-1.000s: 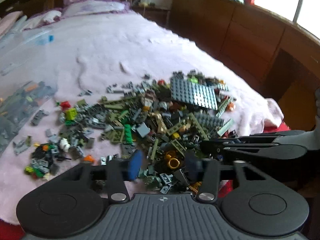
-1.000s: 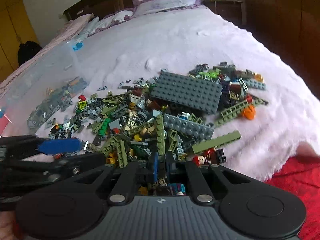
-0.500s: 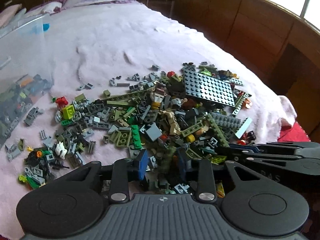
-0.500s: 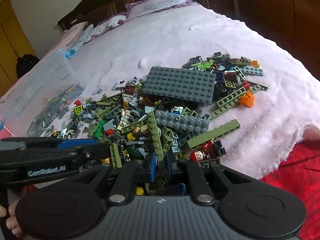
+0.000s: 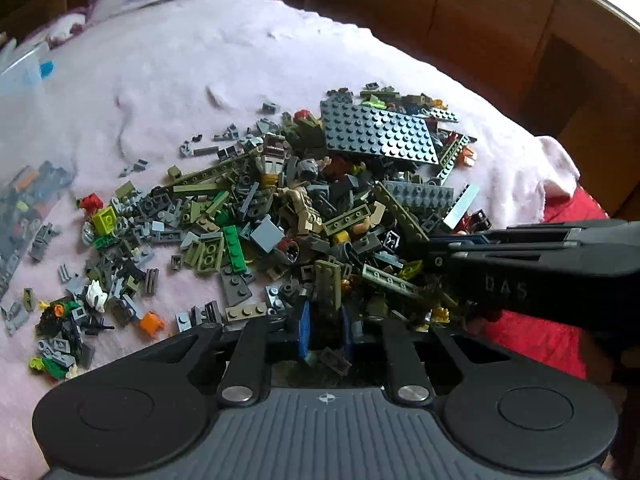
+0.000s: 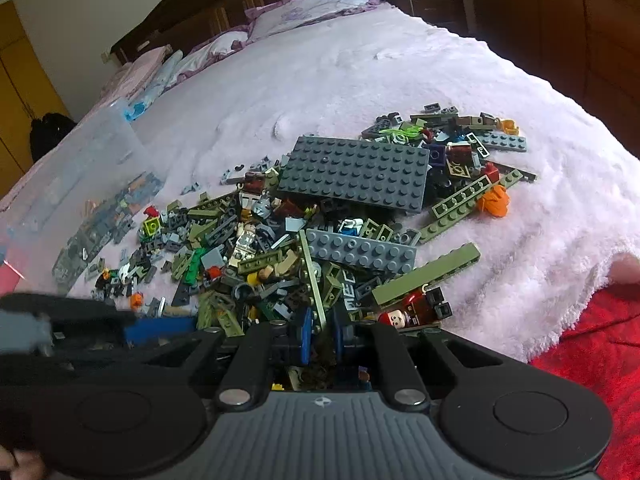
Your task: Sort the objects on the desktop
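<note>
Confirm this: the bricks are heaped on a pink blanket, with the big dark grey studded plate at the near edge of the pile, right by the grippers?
Not quite. The big dark grey studded plate lies at the far side of the pile, away from the grippers, as the right wrist view shows. The pink blanket is right.

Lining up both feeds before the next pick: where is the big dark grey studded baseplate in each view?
Left wrist: big dark grey baseplate, upper right of centre, far side of the pile.
Right wrist: baseplate, centre, above the pile.
Shared landmark: orange piece, right of it.
</note>
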Action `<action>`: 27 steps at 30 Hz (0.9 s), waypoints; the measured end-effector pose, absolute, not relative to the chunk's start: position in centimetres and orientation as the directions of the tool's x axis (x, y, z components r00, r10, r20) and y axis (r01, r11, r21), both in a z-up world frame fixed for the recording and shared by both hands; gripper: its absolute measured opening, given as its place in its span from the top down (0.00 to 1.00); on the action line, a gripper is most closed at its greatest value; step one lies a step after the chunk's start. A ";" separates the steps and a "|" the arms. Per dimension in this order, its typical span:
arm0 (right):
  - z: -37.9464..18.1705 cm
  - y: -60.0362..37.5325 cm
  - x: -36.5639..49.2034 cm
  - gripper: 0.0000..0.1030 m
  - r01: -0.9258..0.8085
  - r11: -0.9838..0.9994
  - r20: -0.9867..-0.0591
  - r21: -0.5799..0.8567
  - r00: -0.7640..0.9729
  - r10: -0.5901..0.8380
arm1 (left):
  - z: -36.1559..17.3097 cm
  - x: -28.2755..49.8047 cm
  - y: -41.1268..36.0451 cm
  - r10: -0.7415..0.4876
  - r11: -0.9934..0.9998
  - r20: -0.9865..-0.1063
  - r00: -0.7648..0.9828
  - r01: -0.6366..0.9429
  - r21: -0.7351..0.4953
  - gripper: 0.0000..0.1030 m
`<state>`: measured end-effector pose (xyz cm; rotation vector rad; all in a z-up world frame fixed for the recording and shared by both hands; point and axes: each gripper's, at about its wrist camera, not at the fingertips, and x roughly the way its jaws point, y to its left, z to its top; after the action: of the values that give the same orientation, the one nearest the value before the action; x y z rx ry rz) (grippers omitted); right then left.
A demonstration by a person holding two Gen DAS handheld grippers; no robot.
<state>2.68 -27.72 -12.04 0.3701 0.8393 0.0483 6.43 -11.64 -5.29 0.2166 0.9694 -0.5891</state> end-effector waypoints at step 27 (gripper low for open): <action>-11.5 -27.5 2.3 0.89 0.107 0.939 -0.724 0.326 0.667 0.175 | -4.5 7.1 -10.7 -0.421 0.847 -0.775 0.471 0.511 -0.150 0.93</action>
<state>2.29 -27.46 -11.50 0.3586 0.8440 0.0391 7.14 -10.70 -4.52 0.1073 0.9176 -0.5721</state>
